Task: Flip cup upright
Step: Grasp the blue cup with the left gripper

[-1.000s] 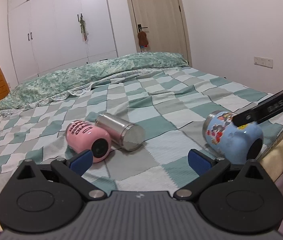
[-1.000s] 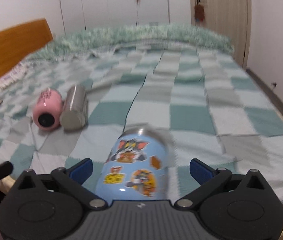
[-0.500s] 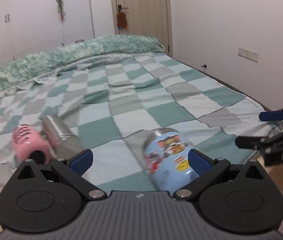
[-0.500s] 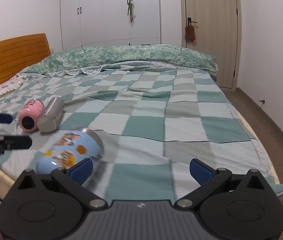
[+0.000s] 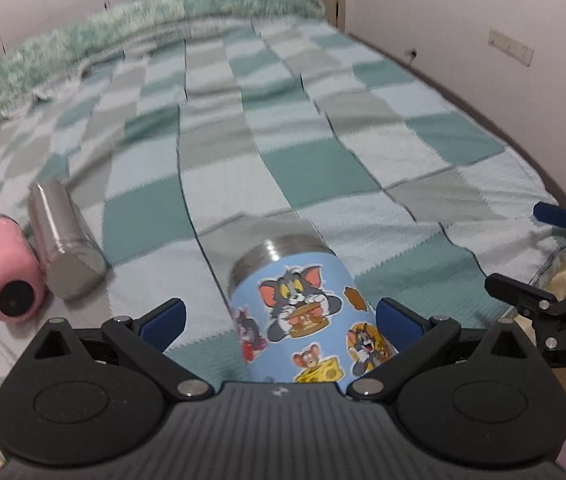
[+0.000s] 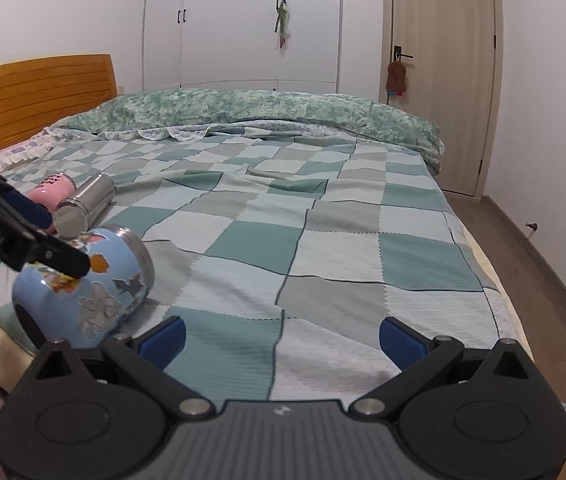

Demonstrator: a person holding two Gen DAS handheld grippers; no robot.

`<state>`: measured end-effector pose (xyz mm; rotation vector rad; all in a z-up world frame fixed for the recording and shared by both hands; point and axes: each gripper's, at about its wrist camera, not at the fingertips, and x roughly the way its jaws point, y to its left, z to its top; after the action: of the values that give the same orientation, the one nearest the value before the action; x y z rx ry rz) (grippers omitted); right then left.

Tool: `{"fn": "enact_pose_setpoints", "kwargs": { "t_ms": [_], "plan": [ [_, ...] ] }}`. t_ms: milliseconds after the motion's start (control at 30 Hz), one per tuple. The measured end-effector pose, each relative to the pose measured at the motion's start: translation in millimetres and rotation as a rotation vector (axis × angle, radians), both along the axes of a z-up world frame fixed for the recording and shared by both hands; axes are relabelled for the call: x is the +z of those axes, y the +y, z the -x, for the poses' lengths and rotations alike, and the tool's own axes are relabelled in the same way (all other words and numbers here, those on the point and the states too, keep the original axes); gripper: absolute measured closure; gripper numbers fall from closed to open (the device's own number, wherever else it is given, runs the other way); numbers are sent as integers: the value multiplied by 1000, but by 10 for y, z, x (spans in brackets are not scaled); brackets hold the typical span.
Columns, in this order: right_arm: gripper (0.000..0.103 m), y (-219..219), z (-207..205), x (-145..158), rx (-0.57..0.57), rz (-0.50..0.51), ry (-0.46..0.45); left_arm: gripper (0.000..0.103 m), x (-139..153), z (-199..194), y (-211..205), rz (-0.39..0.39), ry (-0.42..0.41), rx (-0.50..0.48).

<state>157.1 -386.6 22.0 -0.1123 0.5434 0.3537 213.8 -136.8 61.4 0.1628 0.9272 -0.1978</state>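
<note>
Moved since before: left gripper (image 5: 279, 320) has been swung around the blue cup (image 5: 303, 320), once off to one side.
Left view: cup lies on its side near the bed's (image 5: 323, 168) front edge, between wide jaws, not yet squeezed; both sides should be pinched evenly before tipping.
Right view: right gripper (image 6: 281, 338) is wide, holding nothing; cup (image 6: 83, 280) is near the front left corner.

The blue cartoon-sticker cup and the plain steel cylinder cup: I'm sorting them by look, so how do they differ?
The blue cartoon-sticker cup is wider and covered in cat-and-mouse stickers; the plain steel cylinder cup is slimmer, bare metal. The blue cup lies between the open left gripper's fingers; the steel cup lies clear of it, beside the pink rounded cup. Both lie on their sides on the checked blanket.
</note>
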Motion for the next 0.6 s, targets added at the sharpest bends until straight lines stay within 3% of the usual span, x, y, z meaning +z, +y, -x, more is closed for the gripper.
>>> {"fn": "enact_pose_setpoints", "kwargs": {
  "t_ms": [100, 367, 500, 600],
  "plan": [
    [0, -54, -52, -38, 9, -11, 0, 0, -66, -119, -25, 23, 74, 14],
    [0, -93, -163, -119, 42, -12, 11, 0, -203, -351, -27, 35, 171, 53],
    [0, -94, -243, -171, 48, -17, 20, 10, -311, -438, -51, 60, 226, 60],
    [0, -89, -271, -195, 51, -19, 24, 12, -340, -439, -67, 51, 212, 62]
  ]
}}
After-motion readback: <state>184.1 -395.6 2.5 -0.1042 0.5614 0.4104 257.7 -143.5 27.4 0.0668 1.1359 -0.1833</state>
